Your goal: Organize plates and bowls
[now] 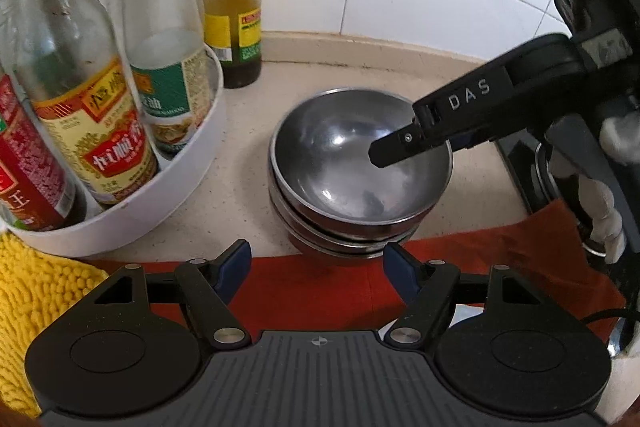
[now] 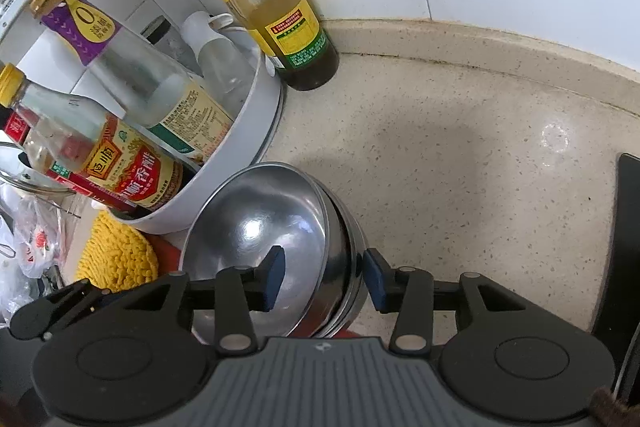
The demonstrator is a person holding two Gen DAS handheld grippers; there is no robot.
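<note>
— See the stack of steel bowls [image 1: 360,171] on the speckled bench [image 2: 460,155], just beside that white round caddy [image 1: 192,163]? The right hand-held gripper [image 2: 324,279] is spread open across the top bowl's rim, one finger inside the bowl, the other outside the wall.

— So nothing is pinched yet?

— Not that I can see; there's a gap on both sides. The left hand-held gripper [image 1: 316,265] is open too, empty, hovering over the red cloth [image 1: 320,291] at the near foot of the stack.

— What worries you?

— The steel. It's polished, curved and thin-walled, so a pinch on that rim could slide off, I'd guess. And the bowls nest tightly; lifting the top one might drag the one below up with it, then drop it with a clatter.

— And the bottles?

— Tall glass ones stand in the caddy, and a green-capped bottle [image 2: 280,11] stands alone against the tiled wall. A bowl swung leftward could knock the caddy. The stack also seems to sit partly on the cloth edge, though I can't tell for sure; soft fabric underneath would let it tip.

— That yellow thing?

— A nubby yellow mat [image 1: 36,307], soft, harmless.
</note>
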